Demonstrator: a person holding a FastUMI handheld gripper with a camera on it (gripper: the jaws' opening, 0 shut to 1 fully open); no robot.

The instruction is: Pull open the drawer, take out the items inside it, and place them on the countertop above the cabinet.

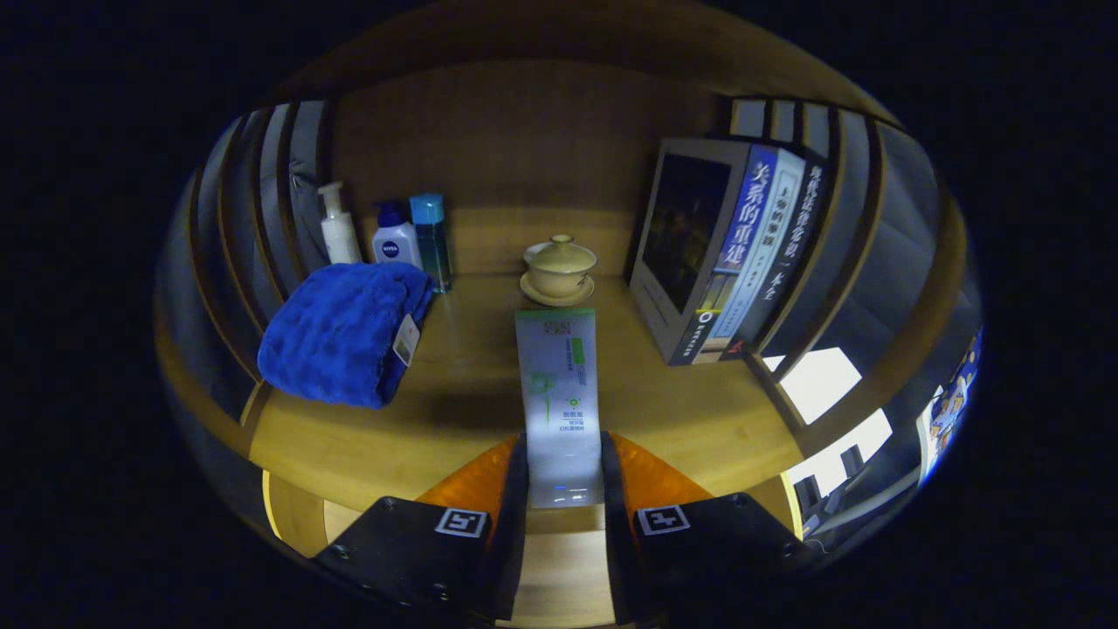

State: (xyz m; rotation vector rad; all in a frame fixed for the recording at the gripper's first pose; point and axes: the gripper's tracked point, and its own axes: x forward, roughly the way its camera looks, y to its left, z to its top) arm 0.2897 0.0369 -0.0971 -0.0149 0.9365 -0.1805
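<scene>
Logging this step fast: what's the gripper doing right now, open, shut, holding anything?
Gripper: shut on the white box, both fingers pressing its sides, holding it over the countertop.

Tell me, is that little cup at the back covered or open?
Covered. The cup sits on its saucer with a knobbed lid on top, beyond the white box that the gripper is shut on.

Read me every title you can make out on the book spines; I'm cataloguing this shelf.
"关系的重建", on the blue spine.
White spine: characters too blurred to read with confidence.
Dark spine: pale characters, too small and slanted to read surely.
The gripper is shut on a box, both fingers pressing its sides; the box's print is too small to read.
</scene>
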